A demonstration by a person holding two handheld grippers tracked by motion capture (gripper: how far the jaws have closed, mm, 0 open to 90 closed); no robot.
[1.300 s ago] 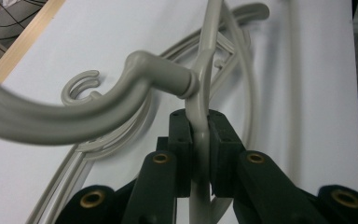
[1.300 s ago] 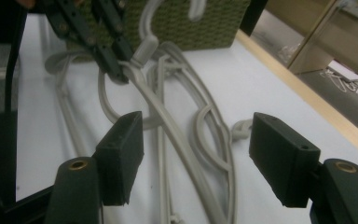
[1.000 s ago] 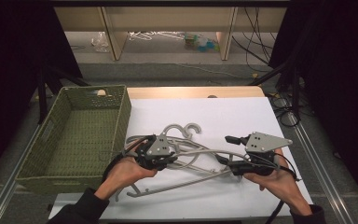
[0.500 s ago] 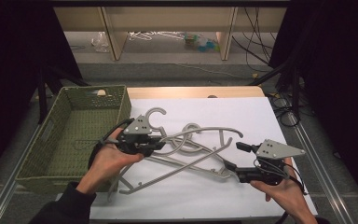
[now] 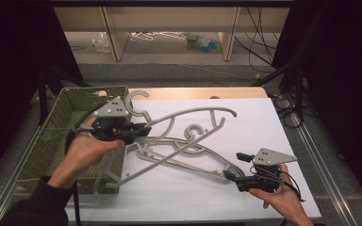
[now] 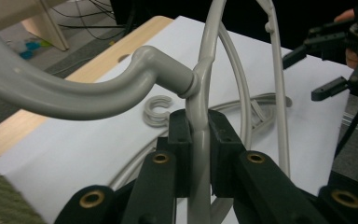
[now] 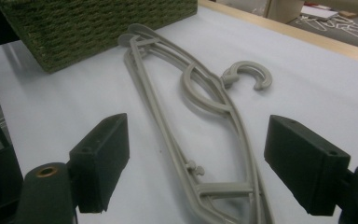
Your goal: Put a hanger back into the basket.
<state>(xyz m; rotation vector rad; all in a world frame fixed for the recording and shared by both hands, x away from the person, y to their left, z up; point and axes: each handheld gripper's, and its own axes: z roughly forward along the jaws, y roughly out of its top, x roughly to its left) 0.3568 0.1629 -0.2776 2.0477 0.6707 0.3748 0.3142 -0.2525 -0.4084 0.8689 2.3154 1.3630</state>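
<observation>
The left gripper (image 5: 139,130) pinches one grey hanger (image 5: 193,117) at its neck, lifted beside the green basket (image 5: 52,141). The right gripper (image 5: 231,176), jaws spread and just opening, has let go. Next likely: swinging the hanger over into the basket.

Open white worktop (image 5: 264,122) on the far right side, plenty of room to pass there. The middle is cluttered: a grey hanger (image 5: 188,162) lies flat across it, and a second hanger (image 5: 188,117) hangs tilted above, clamped in the left gripper (image 5: 143,129). The green basket (image 5: 52,141) walls off the left edge. The right gripper (image 5: 231,175), jaws wide, sits at the flat hanger's near end, bare worktop beside it.
</observation>
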